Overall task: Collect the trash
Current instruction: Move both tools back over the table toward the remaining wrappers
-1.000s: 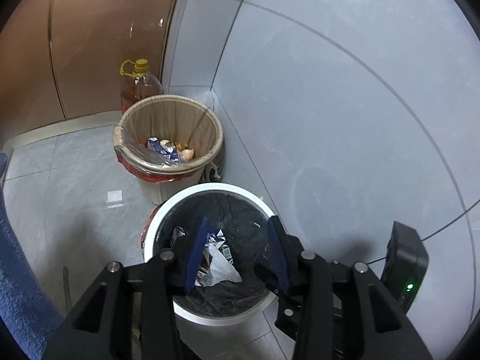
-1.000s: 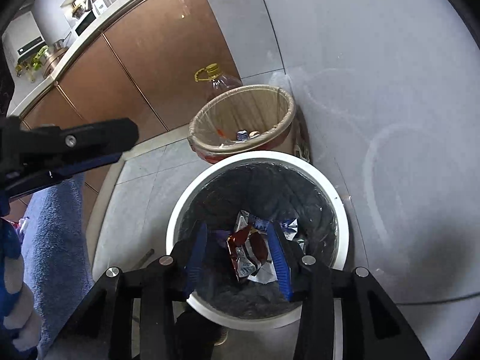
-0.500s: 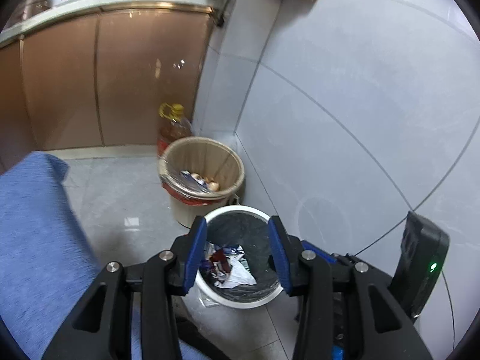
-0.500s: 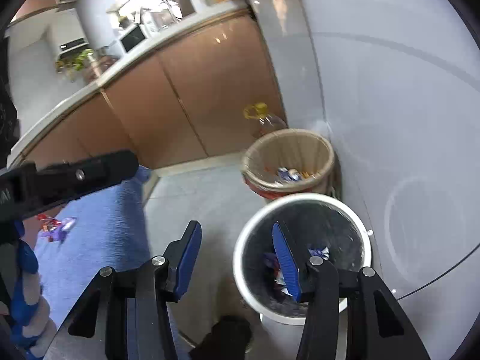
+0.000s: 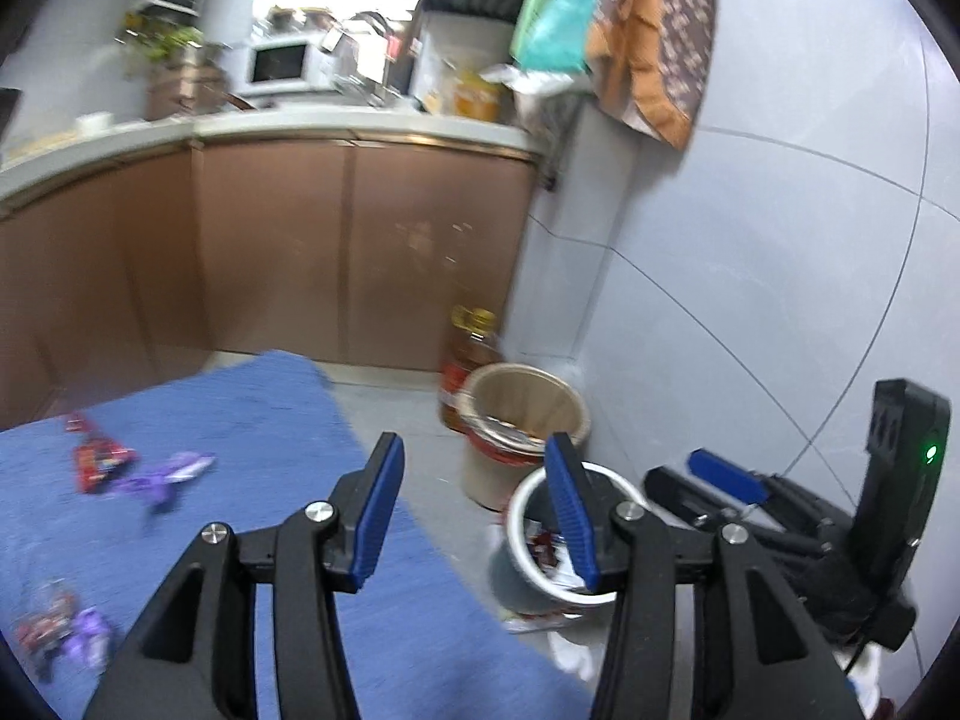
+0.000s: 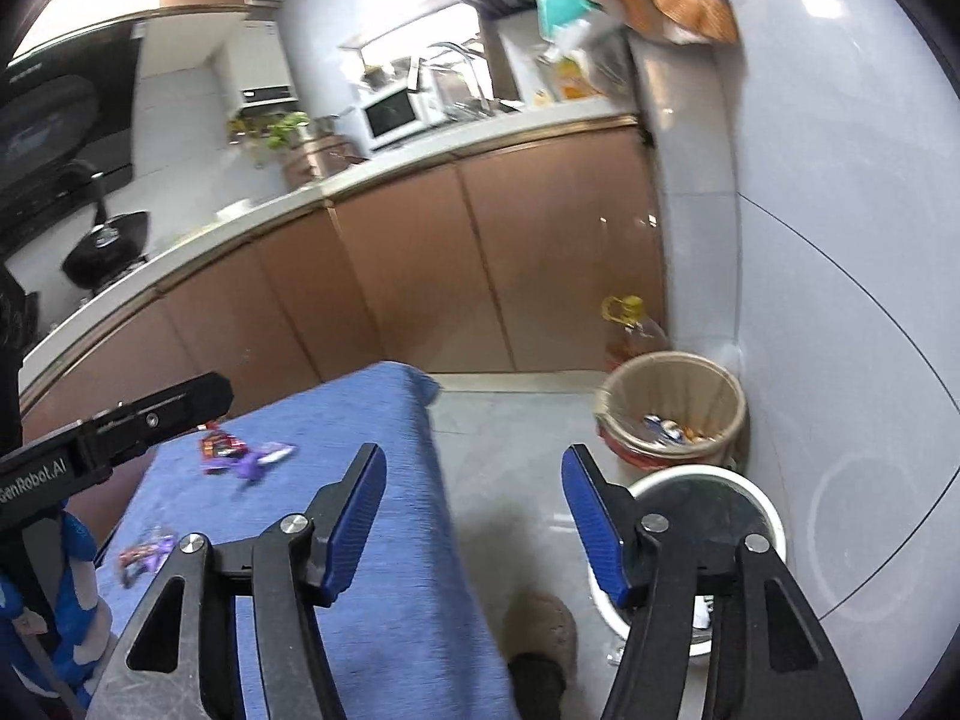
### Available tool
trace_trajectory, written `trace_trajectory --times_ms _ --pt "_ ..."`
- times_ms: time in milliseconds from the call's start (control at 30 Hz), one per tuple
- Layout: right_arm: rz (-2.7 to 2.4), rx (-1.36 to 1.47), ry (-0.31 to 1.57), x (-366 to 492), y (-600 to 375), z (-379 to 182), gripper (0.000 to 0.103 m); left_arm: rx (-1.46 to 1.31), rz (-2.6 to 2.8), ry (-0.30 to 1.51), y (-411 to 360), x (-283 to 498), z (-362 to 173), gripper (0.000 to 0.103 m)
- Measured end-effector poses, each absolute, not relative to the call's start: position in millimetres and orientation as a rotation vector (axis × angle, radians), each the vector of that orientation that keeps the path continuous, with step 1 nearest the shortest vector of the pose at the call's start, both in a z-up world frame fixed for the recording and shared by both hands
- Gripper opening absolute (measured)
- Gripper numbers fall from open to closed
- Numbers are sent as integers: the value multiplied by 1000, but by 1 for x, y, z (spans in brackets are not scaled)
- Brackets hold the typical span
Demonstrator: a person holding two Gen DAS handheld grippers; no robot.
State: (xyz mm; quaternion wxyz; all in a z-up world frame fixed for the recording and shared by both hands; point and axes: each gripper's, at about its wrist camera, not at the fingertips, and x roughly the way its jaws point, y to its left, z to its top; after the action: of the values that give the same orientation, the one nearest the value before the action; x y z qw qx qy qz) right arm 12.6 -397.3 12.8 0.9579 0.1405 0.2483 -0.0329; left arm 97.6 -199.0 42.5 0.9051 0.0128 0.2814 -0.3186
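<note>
My left gripper (image 5: 471,513) and right gripper (image 6: 474,519), empty jaws opening, face wrappers (image 5: 129,468) at ten o'clock; white bin (image 6: 762,501) beside.

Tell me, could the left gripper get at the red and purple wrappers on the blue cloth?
Probably yes. The left gripper is empty, its jaws opening, and nothing stands between it and the red and purple wrappers, which lie exposed on the blue cloth.

Left tool (image 5: 471,513): risen from over the white bin (image 5: 528,546), jaws opening, nothing between them.
Right tool (image 6: 474,519): lifted off the bin, jaws opening, empty.
Red wrapper: gone from the right tool.
View: blue cloth (image 6: 390,480) and wrappers (image 5: 105,462) now at left.
</note>
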Motion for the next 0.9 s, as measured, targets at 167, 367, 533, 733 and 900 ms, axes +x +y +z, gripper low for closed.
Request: trace_trajectory --times_ms 167,367,533,733,900 --pt "-5 247 478 5 -362 29 66 54 -495 505 -152 67 50 61" --pt "59 212 448 -3 -331 45 71 81 -366 440 -107 32 60 65" --pt "99 164 425 -14 -303 60 73 47 -291 388 -71 5 69 70" --pt "126 119 405 -25 -278 71 77 27 -235 357 -46 -14 71 70" --pt "142 86 411 -26 -259 75 77 7 -208 342 -24 -24 67 71"
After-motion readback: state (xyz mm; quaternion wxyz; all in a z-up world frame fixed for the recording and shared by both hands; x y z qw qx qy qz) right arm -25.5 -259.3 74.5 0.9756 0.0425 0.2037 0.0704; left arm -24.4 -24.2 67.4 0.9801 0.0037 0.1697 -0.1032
